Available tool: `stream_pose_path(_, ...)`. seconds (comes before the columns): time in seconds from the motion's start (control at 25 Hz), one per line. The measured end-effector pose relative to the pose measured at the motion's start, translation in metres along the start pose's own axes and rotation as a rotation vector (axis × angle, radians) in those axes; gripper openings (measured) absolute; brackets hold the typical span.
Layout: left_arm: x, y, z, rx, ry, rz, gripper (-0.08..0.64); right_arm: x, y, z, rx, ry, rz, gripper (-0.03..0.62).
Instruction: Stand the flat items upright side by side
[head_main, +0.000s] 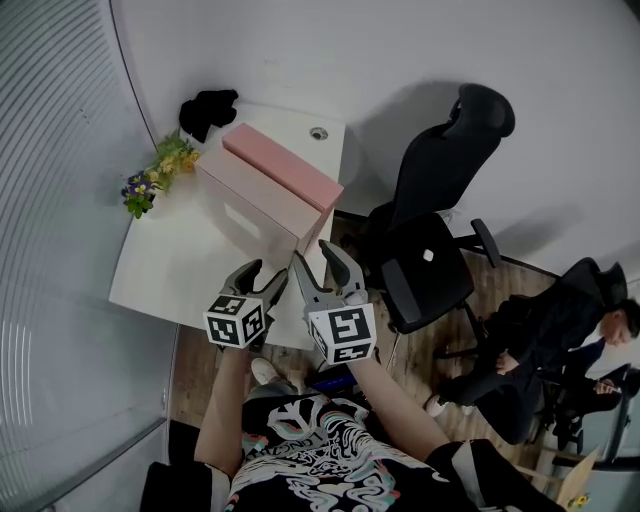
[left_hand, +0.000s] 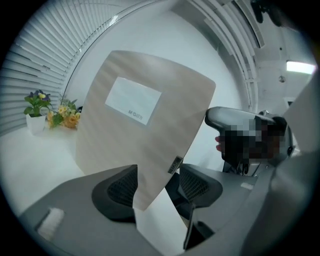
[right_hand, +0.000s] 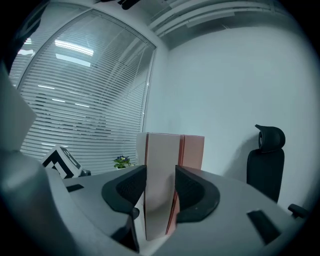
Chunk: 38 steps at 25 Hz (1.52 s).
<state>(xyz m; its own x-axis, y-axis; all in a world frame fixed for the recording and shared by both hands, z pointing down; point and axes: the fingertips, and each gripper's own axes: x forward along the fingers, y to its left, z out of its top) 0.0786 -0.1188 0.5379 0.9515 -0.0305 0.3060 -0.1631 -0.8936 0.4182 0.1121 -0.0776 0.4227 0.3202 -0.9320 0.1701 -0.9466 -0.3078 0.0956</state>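
Note:
Two flat box-like items stand upright side by side on the white table (head_main: 170, 270): a beige one (head_main: 250, 205) and a pink one (head_main: 280, 165) behind it. In the right gripper view the beige item's (right_hand: 162, 160) narrow near end fills the gap between the pads, and the pink item (right_hand: 194, 150) shows just to its right. My right gripper (head_main: 322, 265) (right_hand: 160, 187) is shut on the beige item. My left gripper (head_main: 258, 280) (left_hand: 157, 187) stands open beside it at the table's near edge. The beige item's labelled face (left_hand: 145, 125) rises ahead, its lower corner showing between the jaws.
A small pot of flowers (head_main: 155, 175) and a black object (head_main: 207, 108) sit at the table's far left. A black office chair (head_main: 440, 230) stands close to the table's right side. A seated person (head_main: 560, 340) is further right. Window blinds run along the left.

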Motion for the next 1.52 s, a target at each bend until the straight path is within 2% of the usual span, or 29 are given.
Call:
stream_pose_path(0.08,-0.007,-0.002,0.009,0.011,-0.039,0.018,0.259,-0.003,-0.005,-0.007,0.018,0.025,-0.008,0.134)
stream_pose_path(0.24,-0.024,-0.012,0.031,0.03,-0.14,0.078,0.237,-0.016,-0.015,-0.021,0.067,0.066,0.001,0.128)
stream_pose_path(0.32,-0.03,-0.018,0.042,0.038,-0.185,0.113,0.209,-0.024,-0.023,-0.022,0.1,0.057,0.007,0.082)
stream_pose_path(0.36,-0.034,-0.022,0.046,0.045,-0.2,0.13,0.187,-0.028,-0.026,-0.02,0.121,0.046,0.021,0.012)
stream_pose_path(0.4,-0.037,-0.026,0.05,0.053,-0.212,0.148,0.168,-0.032,-0.027,-0.017,0.139,0.035,0.043,0.0)
stream_pose_path(0.56,-0.062,-0.042,0.067,0.08,-0.261,0.231,0.066,-0.05,-0.027,-0.005,0.159,-0.003,0.115,0.0)
stream_pose_path(0.68,-0.081,-0.057,0.075,0.094,-0.285,0.315,0.002,-0.07,-0.036,-0.004,0.183,-0.009,0.116,0.0)
stream_pose_path(0.8,-0.099,-0.075,0.073,0.103,-0.294,0.36,0.002,-0.09,-0.041,-0.007,0.203,-0.014,0.108,0.0)
stream_pose_path(0.96,-0.117,-0.103,0.073,0.12,-0.321,0.358,0.002,-0.116,-0.041,-0.005,0.187,-0.027,0.118,0.0)
stream_pose_path(1.12,-0.125,-0.127,0.071,0.103,-0.355,0.336,0.002,-0.137,-0.046,-0.003,0.173,-0.049,0.106,0.0)
stream_pose_path(1.36,-0.127,-0.148,0.067,0.103,-0.357,0.339,0.002,-0.161,-0.059,-0.002,0.16,-0.047,0.073,0.0)
stream_pose_path(1.52,-0.127,-0.154,0.06,0.104,-0.348,0.343,0.002,-0.172,-0.06,-0.001,0.18,-0.076,0.09,0.0)
